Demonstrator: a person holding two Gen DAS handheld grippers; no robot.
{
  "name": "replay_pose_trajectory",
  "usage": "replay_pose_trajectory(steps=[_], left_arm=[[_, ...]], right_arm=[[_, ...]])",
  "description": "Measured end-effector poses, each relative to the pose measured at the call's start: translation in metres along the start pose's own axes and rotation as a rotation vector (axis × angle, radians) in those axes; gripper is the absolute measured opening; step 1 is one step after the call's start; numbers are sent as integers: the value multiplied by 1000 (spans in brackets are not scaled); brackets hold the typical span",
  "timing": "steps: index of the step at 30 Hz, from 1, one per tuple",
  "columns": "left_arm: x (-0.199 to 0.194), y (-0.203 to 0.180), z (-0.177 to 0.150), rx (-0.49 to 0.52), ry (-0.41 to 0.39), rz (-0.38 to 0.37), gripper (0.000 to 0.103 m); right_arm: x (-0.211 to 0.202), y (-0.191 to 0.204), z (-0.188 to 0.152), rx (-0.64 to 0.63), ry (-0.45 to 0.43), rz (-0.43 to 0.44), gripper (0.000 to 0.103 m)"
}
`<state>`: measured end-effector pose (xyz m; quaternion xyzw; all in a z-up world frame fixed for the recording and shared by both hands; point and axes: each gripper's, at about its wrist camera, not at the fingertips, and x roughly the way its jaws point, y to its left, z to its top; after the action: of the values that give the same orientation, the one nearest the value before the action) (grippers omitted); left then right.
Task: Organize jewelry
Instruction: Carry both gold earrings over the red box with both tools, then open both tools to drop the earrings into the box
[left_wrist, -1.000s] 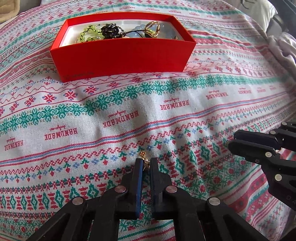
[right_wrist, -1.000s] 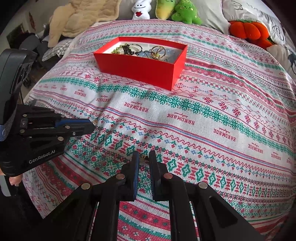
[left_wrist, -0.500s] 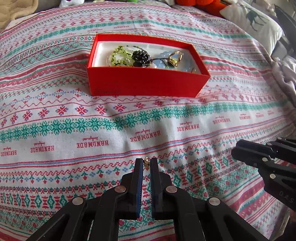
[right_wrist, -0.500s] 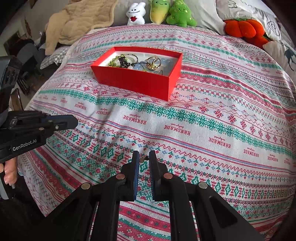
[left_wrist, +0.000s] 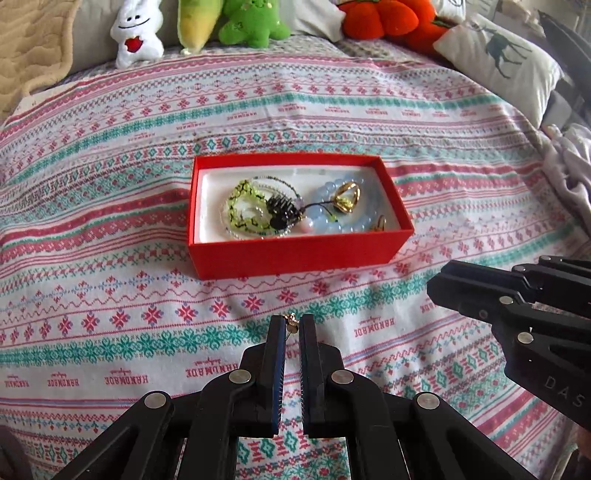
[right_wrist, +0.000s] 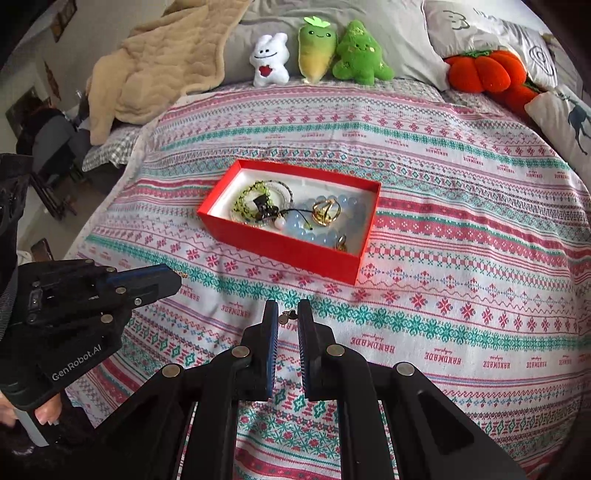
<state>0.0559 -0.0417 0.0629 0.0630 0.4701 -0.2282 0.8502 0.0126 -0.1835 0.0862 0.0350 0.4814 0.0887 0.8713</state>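
Left wrist view: left claw and right claw each pinch a tiny gold earring above woven cloth.

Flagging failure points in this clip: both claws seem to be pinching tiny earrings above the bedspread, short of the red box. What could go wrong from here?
1. The left claw grips its gold earring only at the very tips, so it could slip out before reaching the red box.
2. The right claw holds its small earring just as marginally.
3. A dropped earring could be hard to spot on the busy patterned bedspread.
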Motion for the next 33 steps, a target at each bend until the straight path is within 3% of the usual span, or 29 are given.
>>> replay_pose_trajectory(steps=[14,27,33], left_arm=[[39,23,38,-32,-55,63,2],[76,41,58,-87,-60,49,4],[74,43,59,-109,-59,66,23]], right_arm=[[32,-27,50,113,-15,-6,11],[60,-61,68,218,-11,15,11],[70,-61,75,229,-15,36,11]])
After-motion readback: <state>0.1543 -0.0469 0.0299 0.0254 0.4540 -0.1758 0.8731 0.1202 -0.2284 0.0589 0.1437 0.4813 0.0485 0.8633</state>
